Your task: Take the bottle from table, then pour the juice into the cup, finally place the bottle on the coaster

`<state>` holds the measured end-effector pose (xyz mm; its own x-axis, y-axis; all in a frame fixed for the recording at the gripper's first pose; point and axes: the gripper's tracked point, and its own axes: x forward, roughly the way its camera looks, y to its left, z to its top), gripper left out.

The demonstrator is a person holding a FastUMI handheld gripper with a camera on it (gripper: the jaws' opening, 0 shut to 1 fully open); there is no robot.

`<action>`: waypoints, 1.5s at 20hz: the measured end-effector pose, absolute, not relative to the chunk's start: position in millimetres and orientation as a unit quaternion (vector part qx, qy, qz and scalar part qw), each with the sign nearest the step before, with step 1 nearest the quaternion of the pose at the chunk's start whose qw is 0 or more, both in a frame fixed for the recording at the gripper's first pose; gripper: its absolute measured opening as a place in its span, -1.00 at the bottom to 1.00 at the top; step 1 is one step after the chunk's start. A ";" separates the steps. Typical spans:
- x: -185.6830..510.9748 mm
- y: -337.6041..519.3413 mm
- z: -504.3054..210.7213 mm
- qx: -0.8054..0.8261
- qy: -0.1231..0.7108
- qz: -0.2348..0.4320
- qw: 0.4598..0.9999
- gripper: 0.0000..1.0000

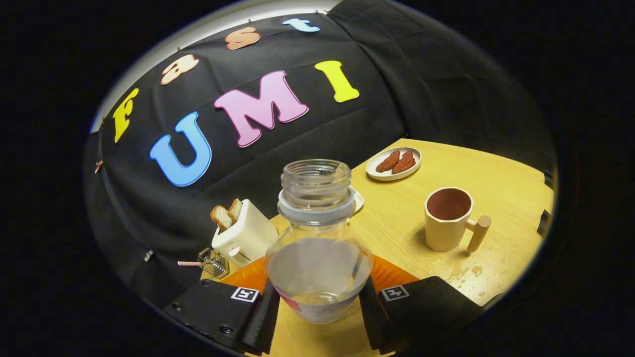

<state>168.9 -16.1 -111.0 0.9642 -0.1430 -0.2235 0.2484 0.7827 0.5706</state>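
Gripper (317, 307) clenched on bottle (317, 248) — both fingers pressing low on its round belly, bottle upright between them, cap off. Clear rigid wall, probably smooth and slippery; liquid inside adds weight low and will slosh. Hold looks sound there; neck too narrow. Cup (449, 218) stands ahead to right, apart from bottle — drops on table (496, 178) near it.

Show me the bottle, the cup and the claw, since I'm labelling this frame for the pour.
bottle (317, 267): gripper view, on its clear belly, held between the fingers.
cup (444, 230): gripper view, on its cream outer wall.
claw (317, 310): gripper view, midway between its fingertips, both pressed on the bottle.
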 end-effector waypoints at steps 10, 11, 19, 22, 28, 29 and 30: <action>184.7 -40.8 -118.5 0.487 0.126 -0.056 0.862 0.47; 185.7 -40.0 -120.1 0.504 0.130 -0.055 0.852 0.47; 205.3 -62.6 -126.5 0.618 0.138 -0.081 0.770 0.47; 212.9 -78.8 -132.8 0.650 0.134 -0.098 0.742 0.47; 222.9 -102.7 -148.0 0.717 0.124 -0.126 0.674 0.47; 224.8 -105.2 -148.8 0.727 0.122 -0.127 0.664 0.47; 226.3 -109.0 -147.3 0.737 0.119 -0.129 0.653 0.47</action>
<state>226.3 -109.0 -147.3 0.9383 0.0062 -0.3457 0.3439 -0.1196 0.9313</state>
